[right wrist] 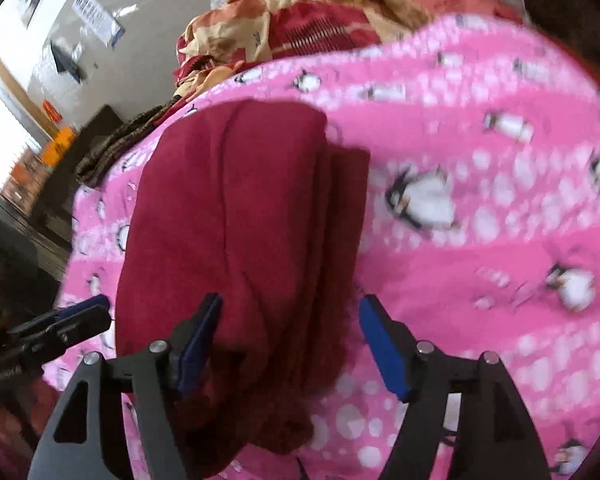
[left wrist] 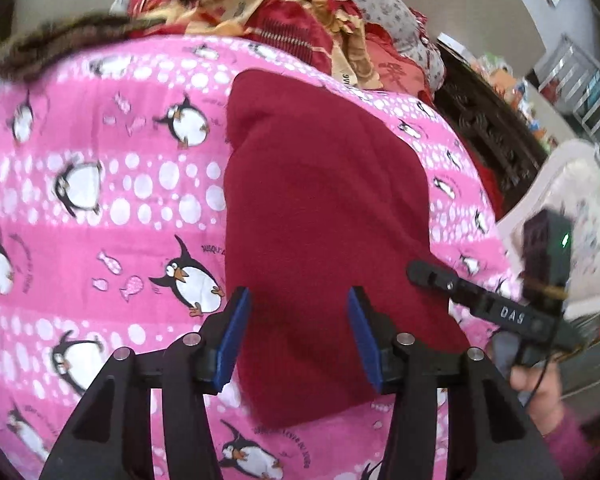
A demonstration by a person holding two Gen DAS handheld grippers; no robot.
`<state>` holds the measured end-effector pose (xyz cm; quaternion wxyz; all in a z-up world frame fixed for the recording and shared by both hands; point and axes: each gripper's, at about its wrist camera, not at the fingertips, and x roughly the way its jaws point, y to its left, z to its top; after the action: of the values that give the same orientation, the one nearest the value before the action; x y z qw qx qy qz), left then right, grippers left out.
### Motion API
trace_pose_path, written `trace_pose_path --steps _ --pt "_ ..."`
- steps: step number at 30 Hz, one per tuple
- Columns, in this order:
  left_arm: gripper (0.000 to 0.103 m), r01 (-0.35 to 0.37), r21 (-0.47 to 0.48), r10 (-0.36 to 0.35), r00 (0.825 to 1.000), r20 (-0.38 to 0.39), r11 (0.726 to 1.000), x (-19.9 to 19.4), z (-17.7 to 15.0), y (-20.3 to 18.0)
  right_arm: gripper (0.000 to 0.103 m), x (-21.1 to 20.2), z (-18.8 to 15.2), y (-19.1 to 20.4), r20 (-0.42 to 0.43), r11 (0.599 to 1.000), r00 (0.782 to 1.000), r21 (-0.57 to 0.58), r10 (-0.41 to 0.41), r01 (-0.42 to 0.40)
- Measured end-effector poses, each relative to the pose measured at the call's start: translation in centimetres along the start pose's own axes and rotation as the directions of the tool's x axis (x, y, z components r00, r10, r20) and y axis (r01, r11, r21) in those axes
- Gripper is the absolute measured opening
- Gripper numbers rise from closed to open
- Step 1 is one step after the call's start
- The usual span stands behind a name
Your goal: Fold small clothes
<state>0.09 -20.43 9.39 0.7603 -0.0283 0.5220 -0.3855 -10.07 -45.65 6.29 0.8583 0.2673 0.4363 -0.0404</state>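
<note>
**Both tongs standing apart over a half-folded red garment**

Nearest the left wrist camera, the left tongs (left wrist: 296, 300) are standing moderately apart, their blue pads straddling the near end of the dark red fleece garment (left wrist: 324, 216) without pressing on it. In the right wrist view the right tongs (right wrist: 290, 308) are gaping wide; the pad at 9 o'clock is lying against the bunched near hem of the same garment (right wrist: 240, 216), while the pad at 3 o'clock is hanging clear over the pink penguin-print bed sheet (right wrist: 480, 200). Neither pair is holding anything.

The garment is lying lengthwise on the sheet, running from the tongs toward 12 o'clock, already folded into a long strip with stacked layers showing along its 3 o'clock edge.

The risks, as I judge them: the fleece looks thick and springy, so with nothing pinning it the layers may be sliding open. The near hem is rumpled, so a bite there could be catching only the top layer, or pinching the sheet as well and dragging it. The other tool is sitting close at 3 o'clock in the left view, so the two could be colliding.

Farther off, at 12 o'clock, a red and tan floral quilt (left wrist: 236, 4) is lying heaped. No container is showing clearly; the cluttered shapes at 2 o'clock are too blurred to identify.
</note>
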Motion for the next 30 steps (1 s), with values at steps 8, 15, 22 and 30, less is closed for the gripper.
trace_pose_path --steps 8,15,22,30 --pt "0.061 0.097 -0.093 -0.1 0.995 -0.027 0.991 3.7 1.2 1.8 0.082 2.9 0.3 -2.2 0.025 0.976 0.981 0.1 0.192 -0.194" --pt "0.044 0.109 -0.114 -0.119 0.989 -0.083 0.987 5.3 0.9 1.3 0.059 3.6 0.4 -0.3 -0.012 0.981 0.982 0.043 0.189 -0.188" --pt "0.02 0.098 -0.036 -0.102 0.986 -0.134 0.995 1.1 0.2 -1.8 0.048 -0.7 -0.1 2.4 -0.031 0.969 0.968 0.026 0.248 -0.248" --pt "0.02 0.083 0.013 -0.08 0.981 -0.179 0.996 -6.2 -6.0 -2.7 0.048 -5.2 -5.4 5.0 -0.104 0.937 0.931 0.04 0.35 -0.348"
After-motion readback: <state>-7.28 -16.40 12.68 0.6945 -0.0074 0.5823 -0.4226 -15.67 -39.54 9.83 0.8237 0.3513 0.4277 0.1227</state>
